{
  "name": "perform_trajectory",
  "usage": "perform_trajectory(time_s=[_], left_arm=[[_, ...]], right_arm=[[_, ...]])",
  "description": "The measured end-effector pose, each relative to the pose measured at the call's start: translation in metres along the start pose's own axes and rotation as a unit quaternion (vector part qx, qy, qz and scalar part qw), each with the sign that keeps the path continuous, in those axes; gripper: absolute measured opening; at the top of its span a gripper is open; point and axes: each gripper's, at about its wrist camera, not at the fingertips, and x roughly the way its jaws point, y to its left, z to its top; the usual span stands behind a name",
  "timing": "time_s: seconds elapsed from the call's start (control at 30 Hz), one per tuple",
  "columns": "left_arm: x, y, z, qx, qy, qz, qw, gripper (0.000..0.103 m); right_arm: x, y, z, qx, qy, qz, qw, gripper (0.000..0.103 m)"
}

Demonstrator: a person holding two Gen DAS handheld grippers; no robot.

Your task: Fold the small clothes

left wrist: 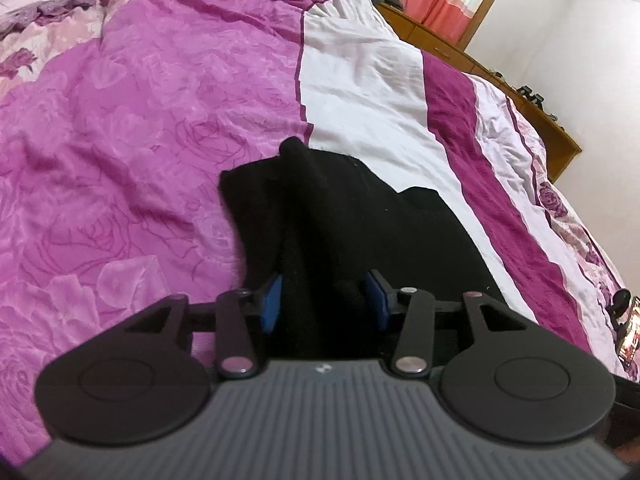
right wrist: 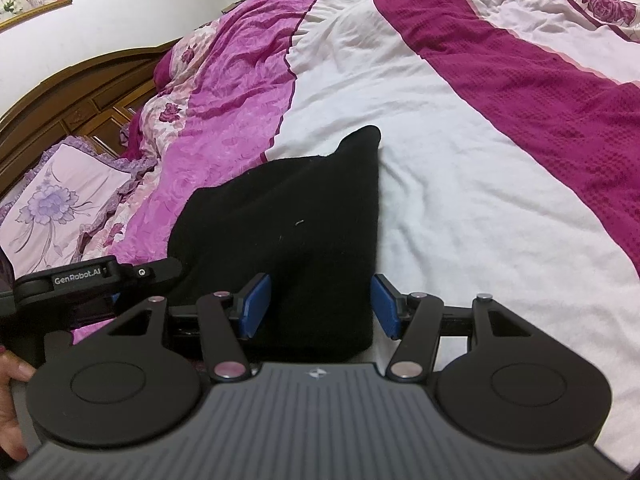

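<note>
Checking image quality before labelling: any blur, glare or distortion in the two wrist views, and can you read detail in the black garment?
Left wrist: strong fisheye bending of the bed edge, soft even light, no glare; black garment is near featureless between the left gripper pads. Right wrist: same bending, slight blur at the garment's right edge, folds barely readable; right gripper sharp.

Bedspread [right wrist: 460, 184] lies bare from twelve to three o'clock of the right gripper [right wrist: 322, 306]; the left gripper [right wrist: 120, 276] crowds nine o'clock.
</note>
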Motion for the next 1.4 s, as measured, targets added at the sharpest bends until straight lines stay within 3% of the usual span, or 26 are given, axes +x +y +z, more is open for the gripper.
perform_trajectory(time_s=[0.2,0.43,0.57,0.6,0.67,0.8,0.93,1.03,1.17,1.33,1.4], left_arm=[[0.015,-0.002,0.010,-0.008,0.006,-0.037,0.9993,0.047],[0.046,-0.008,0.023,-0.018,-0.010,-0.041,0.9989,0.047],[0.054,-0.008,0.025,-0.020,-0.032,-0.030,0.9988,0.045],[0.054,-0.008,0.024,-0.015,-0.038,-0.024,0.9989,0.027],[0.051,-0.011,0.024,-0.001,-0.045,-0.019,0.9988,0.021],[0.028,-0.011,0.029,0.013,-0.076,0.001,0.9971,0.019],[0.030,0.010,0.025,0.009,-0.068,0.049,0.9965,0.020],[0.033,0.017,0.022,0.010,-0.056,0.042,0.9975,0.027],[0.028,0.015,0.024,0.017,-0.055,0.059,0.9966,0.056],[0.019,0.024,0.024,-0.005,-0.019,0.035,0.9992,0.060],[0.016,0.030,0.023,-0.023,-0.004,0.022,0.9995,0.069]], right_arm=[[0.002,0.001,-0.003,-0.001,0.003,-0.001,1.000,0.063],[0.004,0.000,-0.005,0.001,0.005,-0.001,1.000,0.063],[0.004,-0.002,-0.005,0.008,0.005,0.002,1.000,0.063],[0.004,-0.002,-0.005,0.009,0.005,0.003,1.000,0.063],[0.004,-0.002,-0.004,0.009,0.005,0.004,1.000,0.063],[0.000,0.001,-0.003,-0.001,-0.002,0.013,1.000,0.063],[-0.001,0.006,-0.002,-0.012,-0.003,0.021,1.000,0.063],[0.002,0.006,-0.005,-0.009,0.004,0.022,1.000,0.063],[0.001,0.004,-0.004,-0.005,0.002,0.024,1.000,0.066],[0.005,-0.003,0.006,0.011,0.001,0.035,0.999,0.076],[0.012,-0.008,0.011,0.026,0.013,0.045,0.999,0.078]])
